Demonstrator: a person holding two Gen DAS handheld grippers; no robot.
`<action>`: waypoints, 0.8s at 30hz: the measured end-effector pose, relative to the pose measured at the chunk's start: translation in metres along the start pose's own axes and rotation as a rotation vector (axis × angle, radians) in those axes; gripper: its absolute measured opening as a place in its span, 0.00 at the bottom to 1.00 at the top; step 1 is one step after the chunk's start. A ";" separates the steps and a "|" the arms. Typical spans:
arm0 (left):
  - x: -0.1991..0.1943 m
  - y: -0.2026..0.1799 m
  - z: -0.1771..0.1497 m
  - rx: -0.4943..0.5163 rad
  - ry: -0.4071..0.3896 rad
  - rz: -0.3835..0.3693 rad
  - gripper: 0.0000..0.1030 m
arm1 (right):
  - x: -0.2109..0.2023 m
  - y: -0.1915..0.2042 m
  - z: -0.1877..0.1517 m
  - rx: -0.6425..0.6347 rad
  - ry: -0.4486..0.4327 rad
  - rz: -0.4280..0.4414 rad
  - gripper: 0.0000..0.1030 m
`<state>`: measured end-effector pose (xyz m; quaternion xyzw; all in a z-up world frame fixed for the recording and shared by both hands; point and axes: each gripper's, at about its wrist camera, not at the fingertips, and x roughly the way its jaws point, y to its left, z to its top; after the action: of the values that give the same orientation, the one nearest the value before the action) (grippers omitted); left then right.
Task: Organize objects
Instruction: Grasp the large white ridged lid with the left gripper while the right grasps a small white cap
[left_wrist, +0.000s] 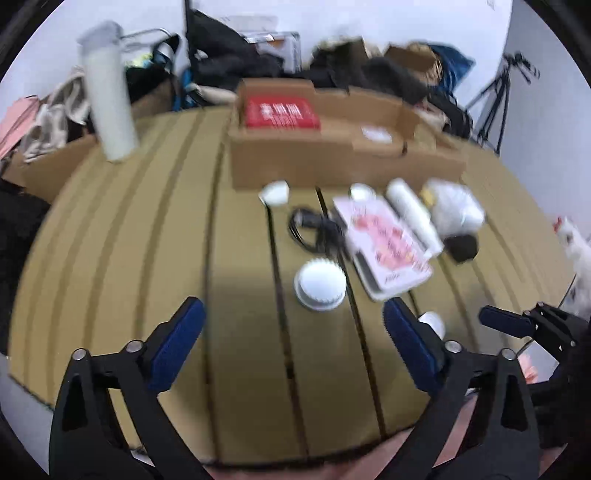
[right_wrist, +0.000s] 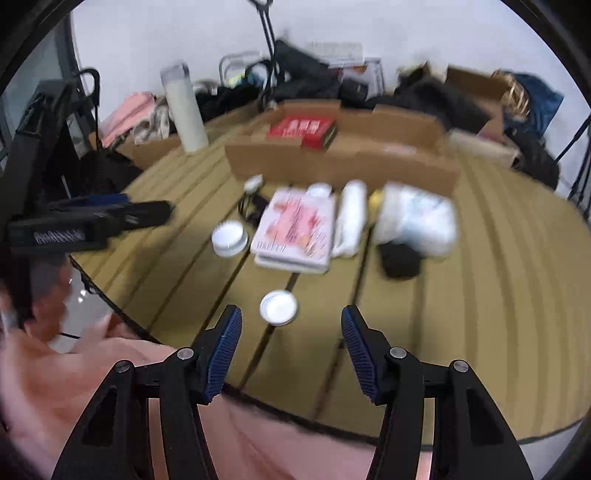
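Note:
On the tan slatted table (left_wrist: 129, 240), my left gripper (left_wrist: 295, 332) hangs open and holds nothing. Just beyond it sits a white ridged jar (left_wrist: 320, 284), with a pink-printed flat box (left_wrist: 384, 243), a white tube (left_wrist: 413, 218) and a black cable (left_wrist: 314, 229) behind. My right gripper (right_wrist: 291, 332) is open too; a small round tin (right_wrist: 279, 307) lies on the table just ahead of its fingertips, untouched. The same jar (right_wrist: 229, 238), pink box (right_wrist: 295, 229), tube (right_wrist: 351, 218), a white plastic bag (right_wrist: 417, 218) and a black lump (right_wrist: 400, 260) show in the right wrist view.
A low cardboard box (right_wrist: 343, 162) holding a red book (right_wrist: 303, 131) stands behind the objects. A tall white bottle (right_wrist: 184, 110) is at the back left. Bags and clothes are piled beyond the table. A pink sleeve (right_wrist: 92, 387) lies at the near edge.

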<state>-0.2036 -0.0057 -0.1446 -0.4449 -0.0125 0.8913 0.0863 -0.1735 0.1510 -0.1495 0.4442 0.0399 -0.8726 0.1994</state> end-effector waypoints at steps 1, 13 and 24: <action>0.008 -0.002 -0.002 0.012 0.014 0.003 0.91 | 0.011 0.002 -0.001 -0.007 0.022 0.006 0.59; 0.043 -0.016 0.006 0.085 0.002 0.060 0.37 | 0.033 0.009 0.003 -0.098 -0.004 -0.062 0.44; 0.004 -0.014 -0.008 0.051 0.016 0.089 0.36 | 0.024 0.018 0.001 -0.125 0.005 -0.123 0.31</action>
<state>-0.1975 0.0082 -0.1517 -0.4498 0.0306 0.8907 0.0578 -0.1799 0.1271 -0.1662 0.4296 0.1217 -0.8779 0.1728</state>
